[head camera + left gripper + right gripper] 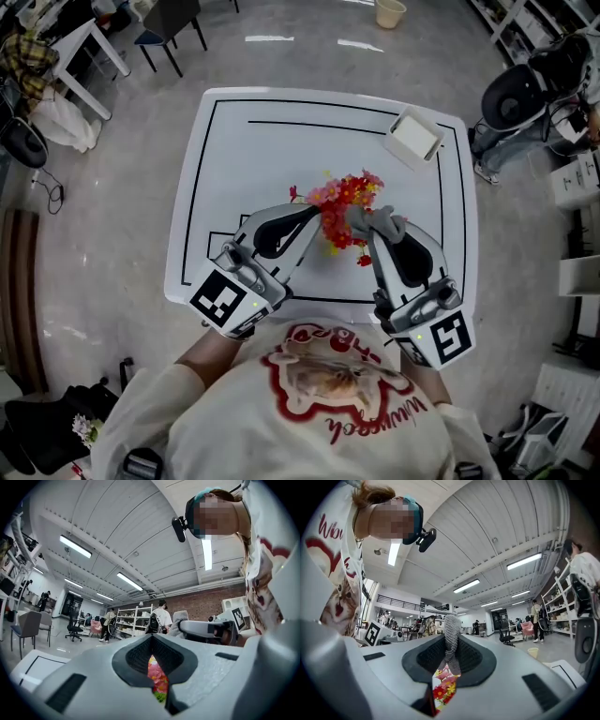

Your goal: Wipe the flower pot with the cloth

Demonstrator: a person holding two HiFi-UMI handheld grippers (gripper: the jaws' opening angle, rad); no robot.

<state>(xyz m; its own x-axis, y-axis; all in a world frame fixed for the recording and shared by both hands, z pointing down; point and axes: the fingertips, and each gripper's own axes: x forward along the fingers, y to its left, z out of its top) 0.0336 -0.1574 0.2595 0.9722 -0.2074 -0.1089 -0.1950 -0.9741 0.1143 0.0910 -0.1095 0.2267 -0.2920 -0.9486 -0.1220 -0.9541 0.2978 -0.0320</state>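
Cloth (pixel 451 639) is pinched in your right gripper (pixel 377 236): jaws clamped on it, a grey knitted strip standing up out of the pads, its lower end bunched where they meet. Head view shows the same grey wad (pixel 375 223) at that gripper's tip, pressed against the right side of the flowers (pixel 343 208). Left gripper (pixel 314 218) has its jaws drawn together to a thin slit, nothing visibly caught in them; through the slit you only see pink and yellow blooms and a bit of green (pixel 158 681). Its tip sits just at the left side of the bouquet, so both tips converge on the plant from your side, left and right. Flower pot stands around the middle of the table (pixel 234 141), slightly toward your edge; the pot body is hidden under the red, pink and yellow blooms, so I can't tell whether either tip touches it. Marker cubes (pixel 217 298) and (pixel 448 339) ride at the near ends, just over the table's front edge. Table is white with black outline markings. White box (pixel 413 138) sits at the far right corner, well apart from the plant. Beyond the table on the floor: a pale bucket (pixel 389 11) and a dark chair (pixel 173 23).
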